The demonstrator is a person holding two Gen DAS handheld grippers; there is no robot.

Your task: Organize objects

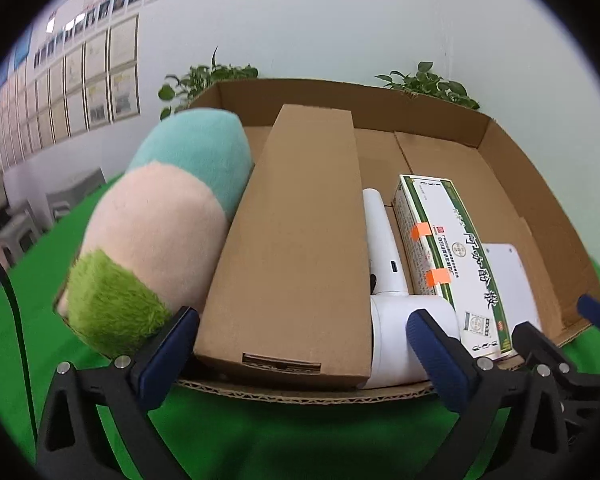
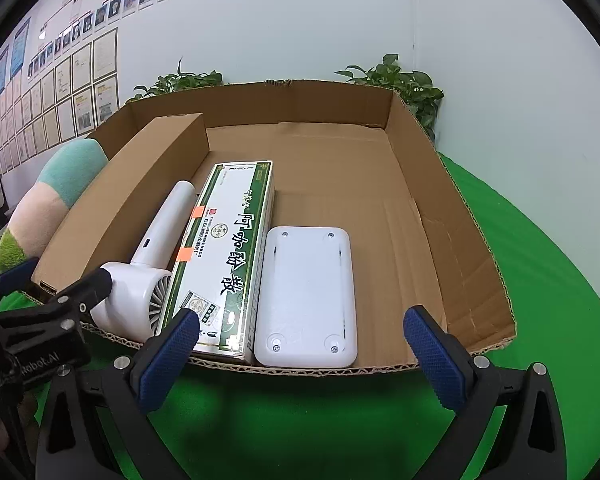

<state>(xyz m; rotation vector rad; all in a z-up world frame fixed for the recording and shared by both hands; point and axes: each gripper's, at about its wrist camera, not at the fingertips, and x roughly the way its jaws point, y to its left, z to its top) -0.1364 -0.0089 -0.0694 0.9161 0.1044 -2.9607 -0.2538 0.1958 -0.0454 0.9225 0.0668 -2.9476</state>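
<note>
green cloth table [image 2: 540, 280] under a pale wall with framed papers and two leafy plants behind, holding a wide shallow open cardboard tray [image 2: 440, 208] with, from its left side, a long plain brown cardboard box [image 1: 296, 240], a white handheld hair dryer [image 2: 148, 256], a long white-and-green printed carton with orange tape tabs [image 2: 228, 256] and a flat white plastic rounded-rectangle device [image 2: 306, 296], all lying side by side and touching or just beside each other. pastel teal, pink and green plush cushion [image 1: 156, 232] leans on the tray's left wall, outside it by the right wrist view. left gripper [image 1: 304, 344] jaws spread wide at the brown box's near end, pads not pressing it, holding nothing; right gripper [image 2: 300, 354] jaws wide apart at the tray's near edge, empty, white device just ahead between them.
</note>
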